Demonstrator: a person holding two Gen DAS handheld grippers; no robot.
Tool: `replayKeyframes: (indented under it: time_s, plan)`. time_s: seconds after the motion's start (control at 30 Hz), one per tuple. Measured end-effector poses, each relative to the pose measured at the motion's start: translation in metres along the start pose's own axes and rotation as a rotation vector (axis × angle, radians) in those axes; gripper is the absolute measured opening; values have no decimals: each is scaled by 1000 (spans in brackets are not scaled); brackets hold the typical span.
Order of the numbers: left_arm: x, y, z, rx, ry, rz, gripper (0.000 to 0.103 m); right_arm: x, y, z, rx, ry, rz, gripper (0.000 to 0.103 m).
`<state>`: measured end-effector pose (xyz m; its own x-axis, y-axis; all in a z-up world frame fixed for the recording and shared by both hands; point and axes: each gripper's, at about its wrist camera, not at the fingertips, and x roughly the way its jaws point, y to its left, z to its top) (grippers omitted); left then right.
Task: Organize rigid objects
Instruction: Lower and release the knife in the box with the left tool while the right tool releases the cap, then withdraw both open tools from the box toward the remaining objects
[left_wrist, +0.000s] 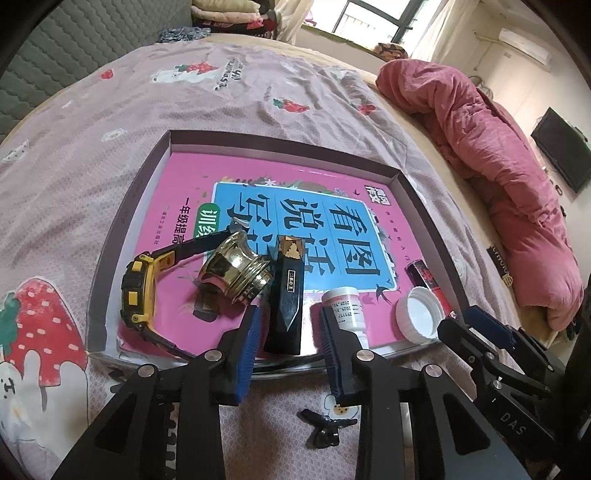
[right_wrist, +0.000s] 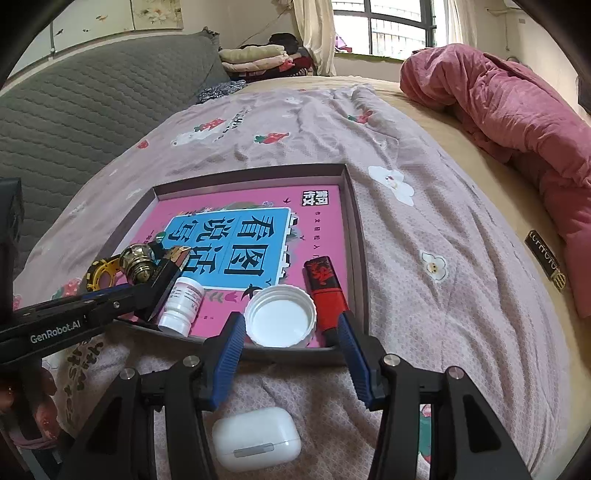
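White earbud case (right_wrist: 256, 438) beneath right tool (right_wrist: 291, 332)

The bed (right_wrist: 424, 229) has a pink-grey sheet with strawberries on it. A flat box tray (right_wrist: 356, 236) lies in the middle of it. A white earbud case (right_wrist: 256, 439) and a small black clip (left_wrist: 325, 428) lie near the bed's front edge. A red quilt (right_wrist: 517, 110) is bunched along the right edge.

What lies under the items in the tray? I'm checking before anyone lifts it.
A pink book lines the tray, with the watch, knob and cap on top. The tray floor beneath it is hidden.
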<state>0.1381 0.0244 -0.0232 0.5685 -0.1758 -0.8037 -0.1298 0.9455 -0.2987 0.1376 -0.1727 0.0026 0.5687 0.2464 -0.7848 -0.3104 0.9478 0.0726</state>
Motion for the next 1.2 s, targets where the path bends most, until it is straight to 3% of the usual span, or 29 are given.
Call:
replayKeyframes:
  time_s: [0.17, 0.43, 0.6, 0.73, 1.2]
  plan:
    - [-3, -1, 0, 3, 0, 15, 48, -2, -2, 0, 7, -5, -5, 52]
    - [-10, -3, -1, 9, -6, 18, 49, -8, 2, 0, -6, -19, -3, 52]
    - [-17, -5, -3, 21, -10, 19, 55, -16, 2, 0, -7, -38, 9, 52]
    - [-25, -7, -4, 30, -19, 13, 56, -20, 1, -3, -7, -49, 15, 60]
    - [-49, -11, -19, 86, -25, 17, 60, -44, 6, -19, -45, -73, 40, 60]
